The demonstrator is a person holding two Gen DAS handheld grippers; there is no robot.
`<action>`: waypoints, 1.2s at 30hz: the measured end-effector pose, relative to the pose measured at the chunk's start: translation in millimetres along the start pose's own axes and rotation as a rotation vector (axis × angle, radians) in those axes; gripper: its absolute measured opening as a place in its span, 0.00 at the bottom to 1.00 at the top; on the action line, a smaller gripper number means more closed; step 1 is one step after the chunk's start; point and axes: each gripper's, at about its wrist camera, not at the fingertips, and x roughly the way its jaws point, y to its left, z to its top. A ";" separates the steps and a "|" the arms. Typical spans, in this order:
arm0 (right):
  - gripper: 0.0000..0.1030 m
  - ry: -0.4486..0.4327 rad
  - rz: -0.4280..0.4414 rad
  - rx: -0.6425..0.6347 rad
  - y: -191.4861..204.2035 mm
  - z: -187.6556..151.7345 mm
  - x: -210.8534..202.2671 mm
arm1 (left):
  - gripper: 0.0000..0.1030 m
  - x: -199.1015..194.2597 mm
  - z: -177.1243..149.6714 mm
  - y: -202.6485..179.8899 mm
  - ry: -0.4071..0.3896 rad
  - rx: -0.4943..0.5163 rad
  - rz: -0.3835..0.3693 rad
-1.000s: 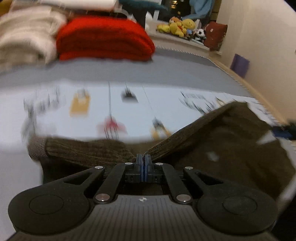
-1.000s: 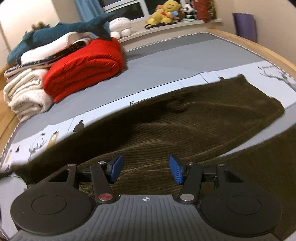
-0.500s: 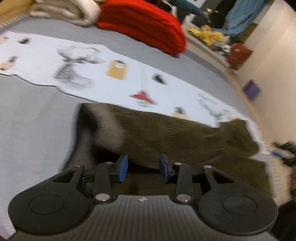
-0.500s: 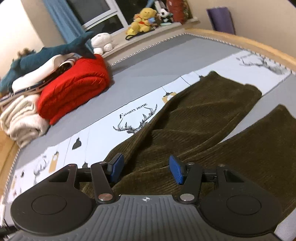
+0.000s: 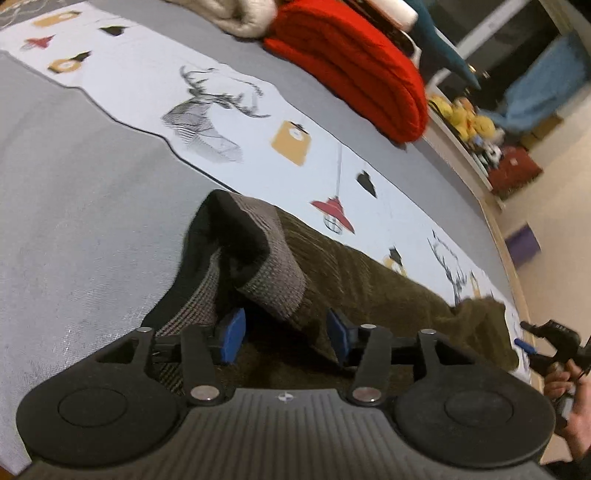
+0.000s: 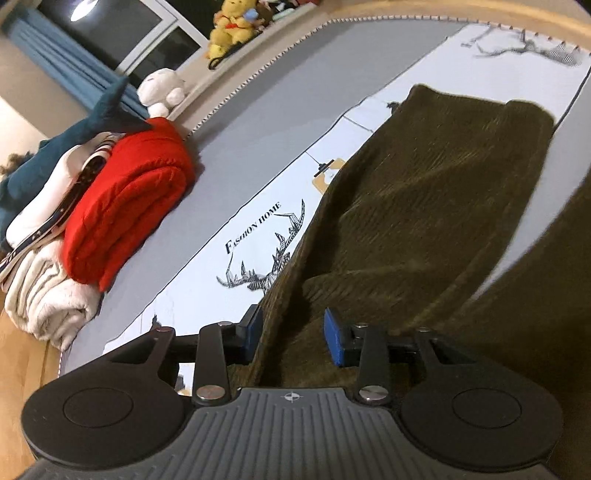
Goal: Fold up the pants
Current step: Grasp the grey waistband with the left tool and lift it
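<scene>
Dark olive corduroy pants (image 5: 354,273) lie on a grey and white printed bed cover (image 5: 92,192). Their ribbed waistband (image 5: 273,273) gapes open just ahead of my left gripper (image 5: 286,338), which is open with the waistband edge between its blue pads. In the right wrist view the pants (image 6: 424,206) stretch away, one leg lying over the other. My right gripper (image 6: 291,339) is open, its pads astride the left edge of the cloth. The right gripper also shows in the left wrist view (image 5: 546,343), at the far end of the pants.
A folded red quilt (image 6: 125,206) and white blankets (image 6: 44,295) are stacked at the head of the bed. Plush toys (image 6: 232,26) sit on the window ledge. The wooden bed edge (image 5: 506,251) runs on the right.
My left gripper let go of the pants and opened, and the waistband dropped onto the bed. My right gripper stayed open and moved lower, to the left edge of the cloth.
</scene>
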 end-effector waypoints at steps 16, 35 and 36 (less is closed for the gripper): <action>0.47 0.147 -0.016 0.003 0.4 7.0 103.0 | 0.71 24.6 2.4 -4.4 0.042 -0.025 0.060; 0.02 0.020 0.013 -0.185 3.4 -16.8 -18.3 | 0.19 -8.7 0.5 -13.6 -0.092 -0.039 0.039; 0.02 0.023 0.021 -0.191 3.2 -18.9 -25.1 | 0.18 -16.4 0.6 -12.7 -0.089 -0.034 0.040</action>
